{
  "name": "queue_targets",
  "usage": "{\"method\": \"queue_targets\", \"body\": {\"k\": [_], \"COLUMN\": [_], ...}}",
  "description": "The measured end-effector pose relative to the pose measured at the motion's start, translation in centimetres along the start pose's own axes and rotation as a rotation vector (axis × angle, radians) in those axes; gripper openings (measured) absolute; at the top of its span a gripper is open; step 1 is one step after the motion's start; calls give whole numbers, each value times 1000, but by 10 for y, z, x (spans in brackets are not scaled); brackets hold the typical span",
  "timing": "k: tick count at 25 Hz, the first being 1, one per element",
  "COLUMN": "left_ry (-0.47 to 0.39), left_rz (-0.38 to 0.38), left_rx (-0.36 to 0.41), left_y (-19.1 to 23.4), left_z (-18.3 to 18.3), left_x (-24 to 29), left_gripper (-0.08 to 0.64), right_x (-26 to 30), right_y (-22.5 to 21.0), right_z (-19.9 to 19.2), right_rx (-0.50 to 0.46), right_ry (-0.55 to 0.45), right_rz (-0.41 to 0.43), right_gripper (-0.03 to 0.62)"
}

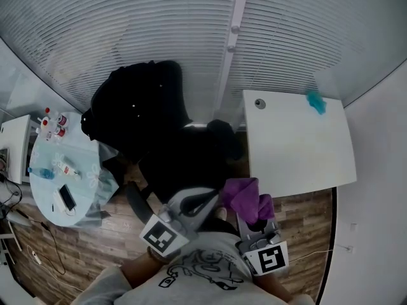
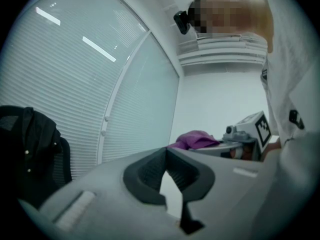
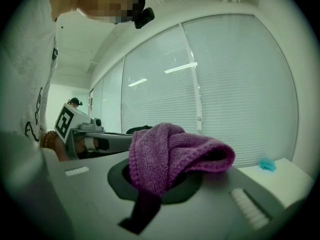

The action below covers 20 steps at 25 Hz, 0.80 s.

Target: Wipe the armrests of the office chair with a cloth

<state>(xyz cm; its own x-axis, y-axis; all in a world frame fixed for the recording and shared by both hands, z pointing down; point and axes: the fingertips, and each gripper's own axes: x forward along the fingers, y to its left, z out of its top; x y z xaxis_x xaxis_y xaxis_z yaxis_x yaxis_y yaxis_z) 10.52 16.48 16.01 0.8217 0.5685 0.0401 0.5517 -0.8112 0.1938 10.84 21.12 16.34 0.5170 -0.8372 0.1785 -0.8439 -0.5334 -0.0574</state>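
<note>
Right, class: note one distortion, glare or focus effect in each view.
Head view: fisheye bows the blinds into arcs; the office chair reads solid black. Left gripper view: lamp streaks glare on the window. Right gripper view: purple cloth sharp, corners vignetted.

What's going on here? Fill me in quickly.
A person holds a gripper in each hand. The right gripper is shut on a purple cloth. The left gripper is shut and empty. The black office chair stands just ahead, beside a white desk. Wiping has not yet begun.
</note>
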Motion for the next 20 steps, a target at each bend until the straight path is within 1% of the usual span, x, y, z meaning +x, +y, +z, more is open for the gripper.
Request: {"method": "queue_targets", "body": {"k": [5, 10, 20], "left_ry": [7, 40, 115], "left_rz": [10, 29, 30], "left_rx": [-1, -37, -113], "left_y": [-1, 2, 5], "left_z": [-7, -22, -73], "left_x": [10, 21, 42], "left_gripper": [2, 2, 2], "right_x": [1, 2, 5], "right_y": [-7, -19, -43], "right_z": [-2, -16, -64], "right_rx": [18, 30, 91], "right_ry": [-6, 27, 111], "right_rz": [10, 25, 32], "right_gripper": [29, 29, 31]}}
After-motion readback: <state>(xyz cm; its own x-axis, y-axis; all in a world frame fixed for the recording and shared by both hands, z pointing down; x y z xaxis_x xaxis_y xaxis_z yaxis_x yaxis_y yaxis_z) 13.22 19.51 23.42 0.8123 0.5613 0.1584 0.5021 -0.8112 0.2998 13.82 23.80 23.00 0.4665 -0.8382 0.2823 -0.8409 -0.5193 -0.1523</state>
